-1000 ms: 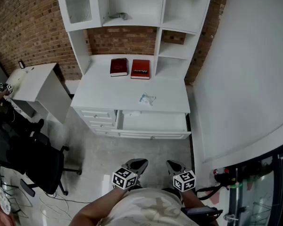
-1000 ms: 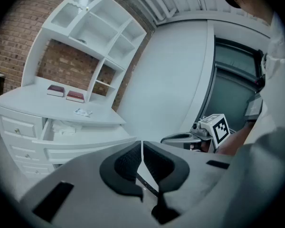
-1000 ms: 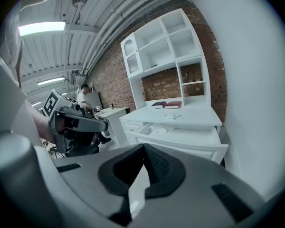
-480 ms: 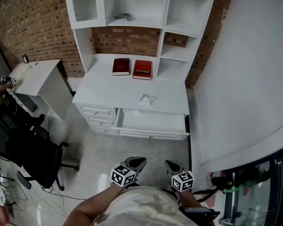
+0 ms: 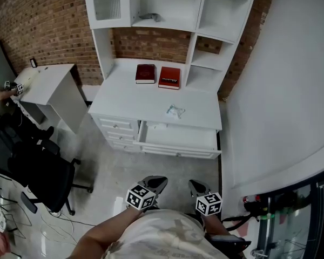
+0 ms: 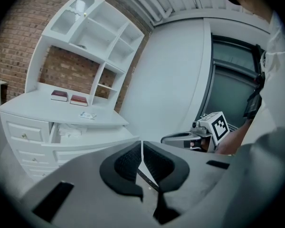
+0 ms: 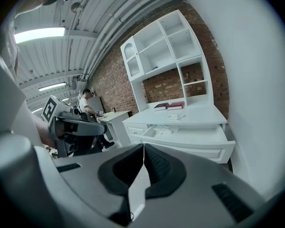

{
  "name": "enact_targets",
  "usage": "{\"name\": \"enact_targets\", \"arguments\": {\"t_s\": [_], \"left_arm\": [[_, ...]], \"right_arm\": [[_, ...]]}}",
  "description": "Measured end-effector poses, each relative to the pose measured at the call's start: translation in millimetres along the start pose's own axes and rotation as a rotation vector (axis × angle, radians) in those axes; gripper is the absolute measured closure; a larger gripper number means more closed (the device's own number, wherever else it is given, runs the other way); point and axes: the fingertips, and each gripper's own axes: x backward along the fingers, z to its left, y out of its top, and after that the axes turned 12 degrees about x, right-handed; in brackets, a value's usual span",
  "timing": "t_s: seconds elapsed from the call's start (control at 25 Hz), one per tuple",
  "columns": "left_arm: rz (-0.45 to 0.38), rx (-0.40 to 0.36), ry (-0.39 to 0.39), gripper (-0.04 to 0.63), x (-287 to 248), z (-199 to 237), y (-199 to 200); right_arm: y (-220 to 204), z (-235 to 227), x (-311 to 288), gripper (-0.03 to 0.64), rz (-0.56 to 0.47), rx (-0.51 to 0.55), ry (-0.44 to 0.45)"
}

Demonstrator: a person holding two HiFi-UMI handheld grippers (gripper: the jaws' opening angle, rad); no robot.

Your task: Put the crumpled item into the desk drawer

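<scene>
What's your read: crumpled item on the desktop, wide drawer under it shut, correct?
Not quite. The head view shows the wide drawer pulled open, not shut. The crumpled item does lie on the desktop, above that drawer.

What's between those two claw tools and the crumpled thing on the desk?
In the head view: bare floor, then the pulled-out drawer. The crumpled item lies on the desktop behind it, far from the left gripper and right gripper.

The crumpled item (image 5: 175, 110) is small, pale and see-through, and it lies on the white desk top (image 5: 130, 97), near the front edge. The desk drawer (image 5: 186, 138) just below it is white, wide and pulled open.
</scene>
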Motion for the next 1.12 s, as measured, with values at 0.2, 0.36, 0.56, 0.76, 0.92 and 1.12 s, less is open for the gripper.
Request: {"name": "enact_targets", "arguments": {"t_s": [0.2,0.36,0.56,0.76,0.92,1.12], "left_arm": [[0.002,0.015,0.007,0.565,13.0,8.9,-6.4],[-0.005,0.02,0.005,0.565,19.3,11.9,-4.9],[-0.005,0.022,-0.006,0.565,27.6,13.6,-9.1],[-0.021,0.034,-0.002,0.565,32.1,14.0,-8.7],[-0.041,0.046,0.021,0.565,43.7,24.1,-7.6],[-0.072,0.078,0.056,0.565,52.2,42.2,-2.7]], "right_arm": [[-2.3,16.1,-5.7,0.594,0.012,-0.01,-0.002],[-4.7,26.2,-3.6,0.594,0.023,-0.013,-0.002],[-4.9,26.5,-2.6,0.594,0.026,-0.015,-0.026],[-4.9,31.1,-4.1,0.594,0.036,-0.009,-0.02],[-1.6,32.6,-14.8,0.594,0.049,0.011,-0.01],[10.8,40.6,-30.4,0.594,0.043,0.041,0.015]]}}
